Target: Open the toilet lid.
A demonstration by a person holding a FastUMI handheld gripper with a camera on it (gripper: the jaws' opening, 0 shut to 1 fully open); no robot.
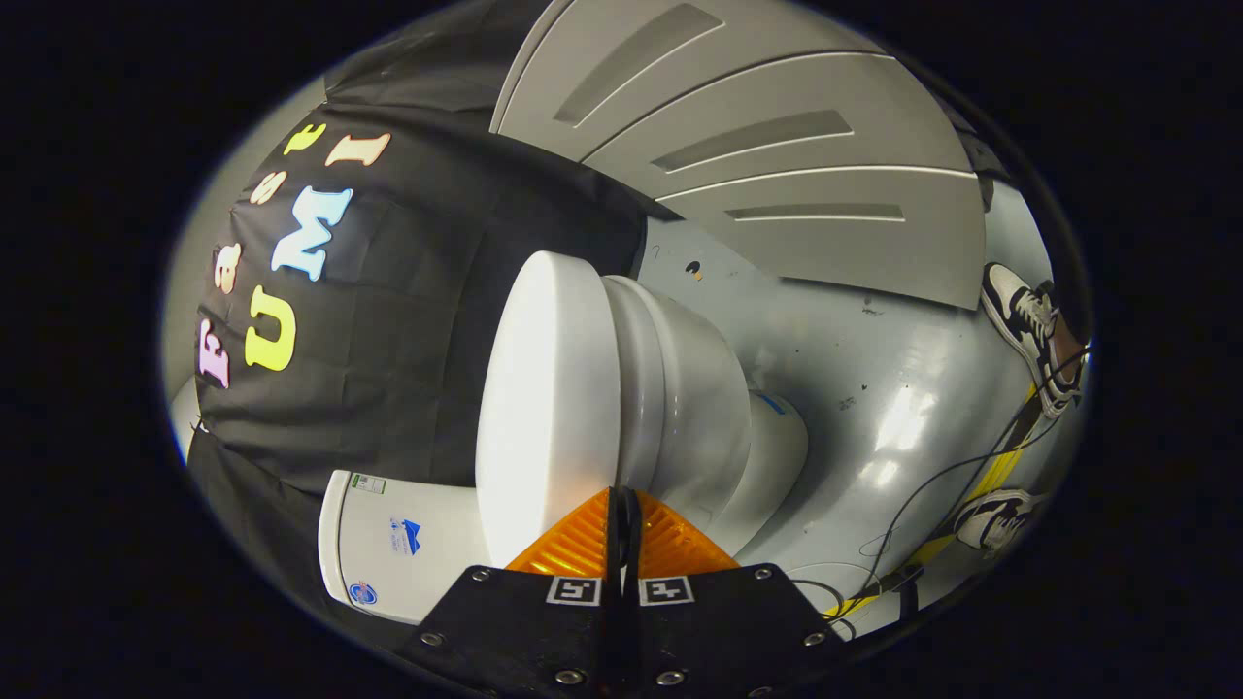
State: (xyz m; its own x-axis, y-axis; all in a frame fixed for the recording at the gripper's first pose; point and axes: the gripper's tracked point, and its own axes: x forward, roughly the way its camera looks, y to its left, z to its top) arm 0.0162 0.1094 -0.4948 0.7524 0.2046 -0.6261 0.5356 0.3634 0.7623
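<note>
The white oval plastic toilet lid (544,408) lies down on the glossy white ceramic toilet bowl (699,408), just ahead of your claw (621,505), whose fingers are pressed together, gripping nothing. Beyond the bowl spreads the shiny grey floor (874,369), where black-and-white sneakers (1024,325) stand.

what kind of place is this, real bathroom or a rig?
Likely a staged test booth, not a real bathroom: a white toilet with its lid shut stands on a bare grey floor, cables trailing nearby. The gripper, fingers together, sits at the lid's edge.
</note>
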